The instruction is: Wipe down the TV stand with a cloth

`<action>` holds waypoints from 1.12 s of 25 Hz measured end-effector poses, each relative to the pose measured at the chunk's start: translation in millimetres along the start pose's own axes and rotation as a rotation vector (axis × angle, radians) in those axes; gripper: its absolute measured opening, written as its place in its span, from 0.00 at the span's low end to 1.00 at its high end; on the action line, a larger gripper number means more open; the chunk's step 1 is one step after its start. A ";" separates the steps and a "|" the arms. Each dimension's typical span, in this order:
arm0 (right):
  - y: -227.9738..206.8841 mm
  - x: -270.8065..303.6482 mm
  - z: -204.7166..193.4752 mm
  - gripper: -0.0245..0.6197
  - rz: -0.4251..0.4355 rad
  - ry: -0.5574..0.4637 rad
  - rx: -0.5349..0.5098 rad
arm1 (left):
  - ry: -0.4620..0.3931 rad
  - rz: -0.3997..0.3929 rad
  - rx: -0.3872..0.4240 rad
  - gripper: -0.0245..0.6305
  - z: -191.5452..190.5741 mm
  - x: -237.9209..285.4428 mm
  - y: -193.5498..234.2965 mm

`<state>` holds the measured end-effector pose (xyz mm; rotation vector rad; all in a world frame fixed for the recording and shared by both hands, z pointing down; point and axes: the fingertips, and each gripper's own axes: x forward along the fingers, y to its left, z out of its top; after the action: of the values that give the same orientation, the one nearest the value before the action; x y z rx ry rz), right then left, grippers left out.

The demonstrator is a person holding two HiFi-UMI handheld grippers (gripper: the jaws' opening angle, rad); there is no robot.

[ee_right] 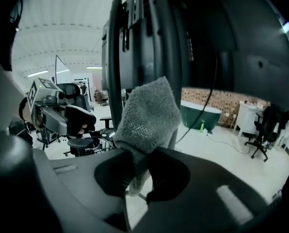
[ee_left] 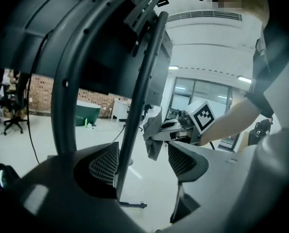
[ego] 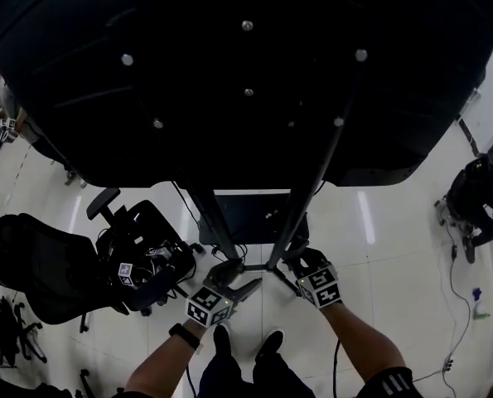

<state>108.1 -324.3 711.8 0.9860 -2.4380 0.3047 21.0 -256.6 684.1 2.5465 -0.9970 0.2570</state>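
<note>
The TV stand has two dark poles that carry the black back of a large TV. My right gripper is at the foot of the right pole and is shut on a grey knitted cloth, which bunches up above the pads in front of the pole. My left gripper is beside it, lower left, and is open. In the left gripper view a stand pole runs down close along the left pad, and the right pad stands well apart. That view also shows the cloth hanging from the right gripper.
A black office chair and a second chair loaded with gear stand at the left. The stand's dark base shelf lies between the poles. A person crouches at the right, with a cable across the white floor. My feet are just below the grippers.
</note>
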 end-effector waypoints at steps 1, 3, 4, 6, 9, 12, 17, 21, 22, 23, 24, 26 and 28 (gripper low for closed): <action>1.3 -12.2 27.7 0.11 0.002 -0.044 -0.027 | -0.026 0.010 0.031 0.56 21.8 -9.7 -3.5; 4.6 -36.9 86.8 0.11 0.009 -0.138 -0.081 | -0.082 0.033 0.097 0.56 66.1 -29.9 -9.4; 8.1 -50.6 115.5 0.11 0.013 -0.184 -0.109 | -0.111 0.040 0.123 0.56 87.2 -41.0 -14.4; 20.5 -80.0 166.8 0.11 0.025 -0.264 -0.170 | -0.168 0.050 0.163 0.56 124.1 -65.9 -27.1; 40.1 -120.3 236.7 0.11 0.034 -0.366 -0.267 | -0.247 0.067 0.228 0.56 171.5 -103.3 -41.1; 58.9 -157.1 308.5 0.11 0.031 -0.485 -0.320 | -0.281 0.062 0.319 0.57 214.4 -137.7 -48.8; 99.5 -199.4 409.4 0.11 0.026 -0.617 -0.381 | -0.378 0.062 0.398 0.57 282.4 -201.9 -49.1; 130.8 -211.0 477.1 0.11 -0.007 -0.679 -0.487 | -0.448 0.052 0.458 0.57 329.2 -241.6 -51.3; 137.5 -211.4 493.3 0.11 -0.013 -0.693 -0.495 | -0.455 0.052 0.476 0.57 340.0 -250.8 -52.5; 144.2 -210.9 510.0 0.11 -0.017 -0.704 -0.496 | -0.460 0.054 0.494 0.57 351.5 -260.6 -53.5; 150.9 -209.5 526.2 0.11 -0.021 -0.711 -0.495 | -0.467 0.054 0.509 0.57 362.7 -270.1 -53.9; 161.5 -204.6 552.8 0.11 -0.031 -0.710 -0.499 | -0.488 0.036 0.530 0.57 381.3 -284.8 -54.6; 164.5 -197.3 566.9 0.11 -0.040 -0.696 -0.506 | -0.507 0.007 0.541 0.57 394.9 -290.8 -59.9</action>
<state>-86.6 -303.5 121.1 1.0075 -2.8507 -0.7621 -139.5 -205.3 219.7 3.1958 -1.2479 -0.1564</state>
